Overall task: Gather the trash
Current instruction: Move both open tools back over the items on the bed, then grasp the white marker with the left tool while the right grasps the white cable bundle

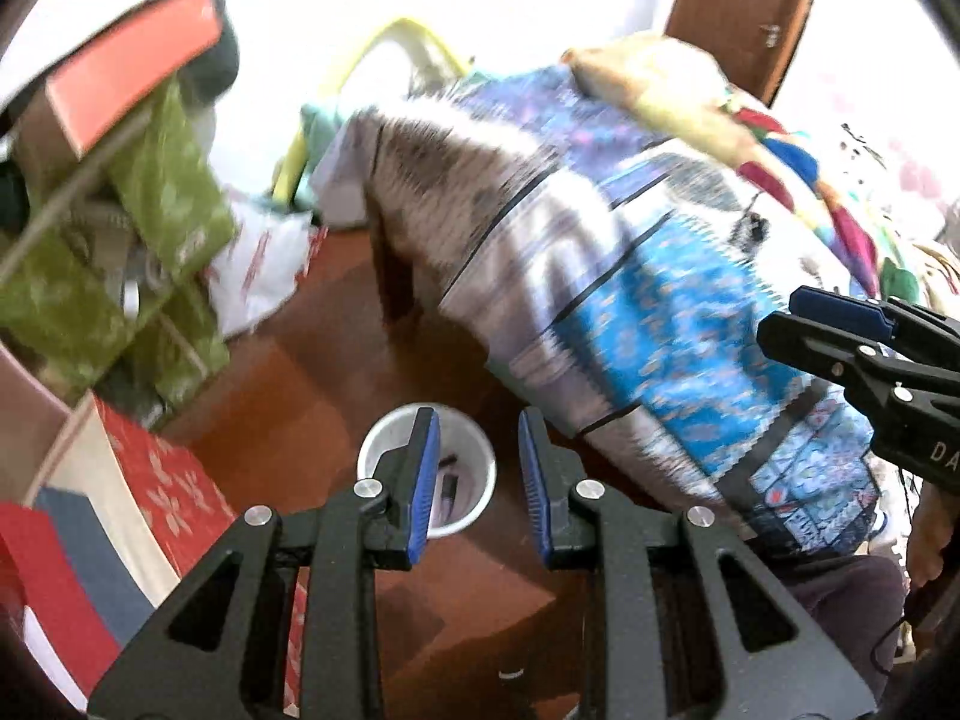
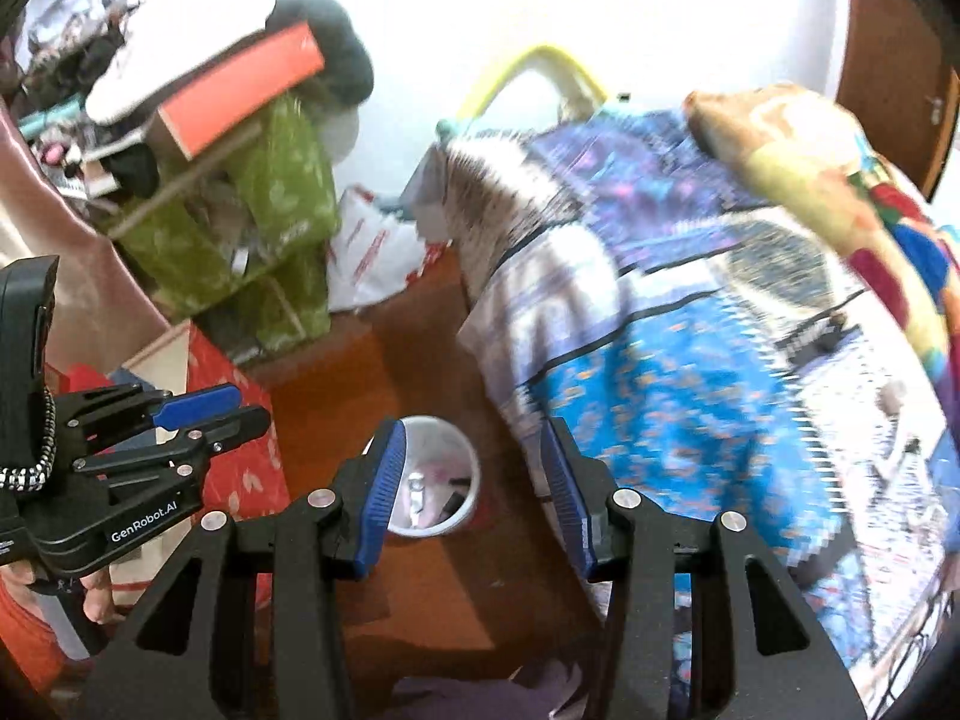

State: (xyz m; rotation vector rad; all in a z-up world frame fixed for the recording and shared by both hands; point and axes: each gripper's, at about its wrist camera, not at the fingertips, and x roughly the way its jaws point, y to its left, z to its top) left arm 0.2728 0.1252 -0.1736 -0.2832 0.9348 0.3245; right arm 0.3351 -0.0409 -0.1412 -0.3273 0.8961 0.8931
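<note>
While both views are smeared by motion, the layout reads clearly enough. At the far left of the left wrist frame a red patterned box sits below green bags. Low and centre, the white bin stands on the wooden floor, scraps of trash lying inside it. The left gripper hangs above it, jaws apart and holding nothing. To the right, the bed's blue patterned blanket droops near the bin, and at the frame's right edge the right gripper shows; its own view shows its jaws spread wide and empty. The bin looks like thin plastic, light and easy to tip; its rim seems the surest place to pinch. The scraps inside look small and light.
</note>
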